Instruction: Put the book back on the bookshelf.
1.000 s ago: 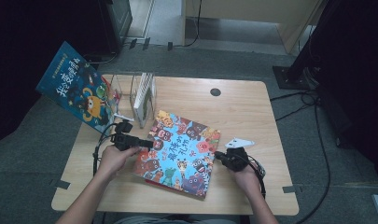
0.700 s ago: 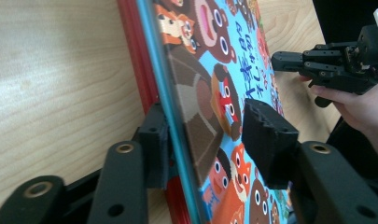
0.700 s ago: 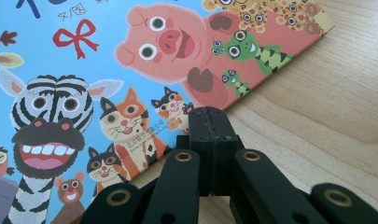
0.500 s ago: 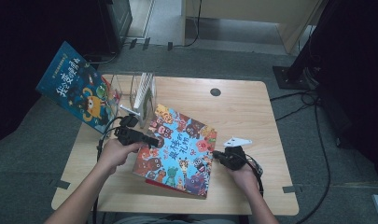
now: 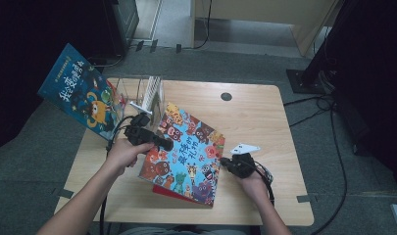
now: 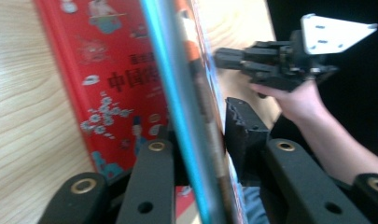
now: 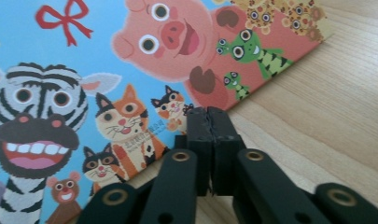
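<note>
Bright tabletop, dark surroundings, soft close-up blur

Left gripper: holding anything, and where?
Left gripper has closed around the blue animal book at its left edge; right gripper is shut, holding nothing.

The left gripper (image 5: pixel 161 143) is raised, its jaws just closing onto something thin; the right gripper (image 5: pixel 225 162) is held low, jaws together.

Counted two grippers: left gripper (image 5: pixel 162 143), right gripper (image 5: pixel 224 161); three picture books: animal book (image 5: pixel 186 154), red book (image 6: pixel 116 84) beneath, blue book (image 5: pixel 83 98); one book rack (image 5: pixel 149 93); one table (image 5: pixel 255 117).
</note>
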Available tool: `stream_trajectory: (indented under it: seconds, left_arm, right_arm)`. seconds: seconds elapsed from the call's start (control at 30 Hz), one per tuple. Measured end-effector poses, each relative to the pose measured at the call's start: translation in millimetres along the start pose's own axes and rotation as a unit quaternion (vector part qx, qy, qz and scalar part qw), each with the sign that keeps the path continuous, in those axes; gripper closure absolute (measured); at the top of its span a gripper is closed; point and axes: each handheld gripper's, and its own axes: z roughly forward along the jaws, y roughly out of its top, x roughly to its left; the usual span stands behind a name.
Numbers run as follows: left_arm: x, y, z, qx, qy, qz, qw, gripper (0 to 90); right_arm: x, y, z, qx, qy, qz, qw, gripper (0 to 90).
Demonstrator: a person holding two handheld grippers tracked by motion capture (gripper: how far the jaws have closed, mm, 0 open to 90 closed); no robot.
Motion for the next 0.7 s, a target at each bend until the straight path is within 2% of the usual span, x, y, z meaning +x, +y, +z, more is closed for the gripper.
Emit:
stream_trajectory:
  seconds: [0.03,0.2,0.37,0.53,0.7]
  left_arm:
    - [-3.6,2.2,-1.5,0.003,-0.001,0.004,1.0,76.7]
    - [-26.4,16.8,-5.6,0.022,0.035,0.024,0.9989,77.2]
    - [-42.2,30.3,-8.1,0.049,0.056,0.029,0.9968,78.5]
    - [-55.3,39.7,-13.0,0.063,0.075,0.031,0.9947,80.0]
    - [-73.1,47.0,-18.8,0.079,0.097,0.055,0.9906,81.9]
  right_arm:
    - [-0.2,0.1,0.2,-0.002,0.0,-0.002,1.0,81.7]
    - [2.0,0.9,0.8,0.0,0.006,-0.019,0.9998,72.4]
    - [2.2,2.8,-0.6,0.001,0.007,-0.034,0.9994,70.9]
    - [0.2,4.6,-4.9,-0.003,0.006,-0.031,0.9995,70.6]
    - [-0.6,8.0,-9.8,-0.009,0.004,-0.034,0.9994,70.5]
